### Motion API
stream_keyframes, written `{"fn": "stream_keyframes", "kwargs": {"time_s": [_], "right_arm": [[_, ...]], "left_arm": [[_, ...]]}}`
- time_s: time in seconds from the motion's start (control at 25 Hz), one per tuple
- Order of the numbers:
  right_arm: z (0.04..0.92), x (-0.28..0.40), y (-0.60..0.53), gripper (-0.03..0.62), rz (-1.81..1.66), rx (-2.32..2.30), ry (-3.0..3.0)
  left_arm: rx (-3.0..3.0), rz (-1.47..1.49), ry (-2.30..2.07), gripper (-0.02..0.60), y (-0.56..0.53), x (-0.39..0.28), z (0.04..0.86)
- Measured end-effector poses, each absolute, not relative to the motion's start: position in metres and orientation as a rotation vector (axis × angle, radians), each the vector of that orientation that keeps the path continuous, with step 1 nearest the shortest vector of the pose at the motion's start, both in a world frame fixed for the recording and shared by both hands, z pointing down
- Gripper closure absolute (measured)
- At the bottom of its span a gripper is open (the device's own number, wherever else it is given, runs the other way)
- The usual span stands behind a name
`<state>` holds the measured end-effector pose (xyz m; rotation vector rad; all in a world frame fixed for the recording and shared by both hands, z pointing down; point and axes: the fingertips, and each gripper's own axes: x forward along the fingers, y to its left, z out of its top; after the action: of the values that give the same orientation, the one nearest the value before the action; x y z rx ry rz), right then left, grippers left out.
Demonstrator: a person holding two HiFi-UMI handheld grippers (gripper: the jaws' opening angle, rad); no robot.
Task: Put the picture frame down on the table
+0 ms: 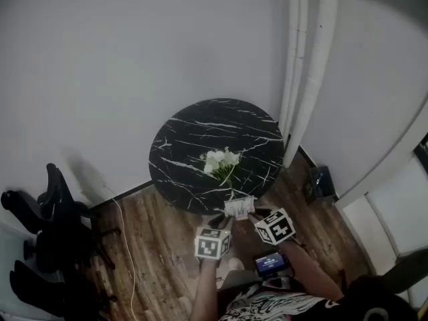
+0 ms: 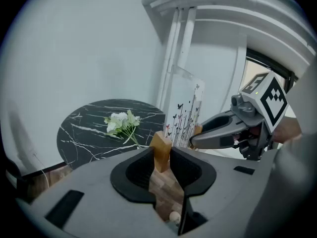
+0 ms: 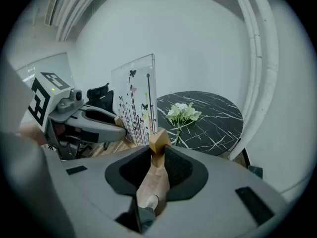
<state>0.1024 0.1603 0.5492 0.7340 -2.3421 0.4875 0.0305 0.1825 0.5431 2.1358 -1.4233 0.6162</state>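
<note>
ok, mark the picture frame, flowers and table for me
picture frame [image 3: 134, 98]: right gripper view, middle of the clear printed panel.
flowers [image 2: 119, 120]: left gripper view, on the white blossoms.
table [image 1: 194, 136]: head view, bare marble top.

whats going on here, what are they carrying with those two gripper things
A person holds a clear picture frame upright between two handheld grippers. The left gripper and the right gripper are each clamped on a wooden end of its base. The frame seems to be in the air by the near edge of the round black table, not yet set down. A bunch of white flowers lies on the table.
</note>
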Motion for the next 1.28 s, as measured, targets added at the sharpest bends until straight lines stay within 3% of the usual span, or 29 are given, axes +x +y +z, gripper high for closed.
{"fn": "stream_keyframes", "kwargs": {"time_s": [1.28], "right_arm": [[0.522,0.112,0.176,0.505,0.42,0.809,-2.415]], "left_arm": [[2.164,0.56,-1.484,0.474,0.199,0.039,0.519]]}}
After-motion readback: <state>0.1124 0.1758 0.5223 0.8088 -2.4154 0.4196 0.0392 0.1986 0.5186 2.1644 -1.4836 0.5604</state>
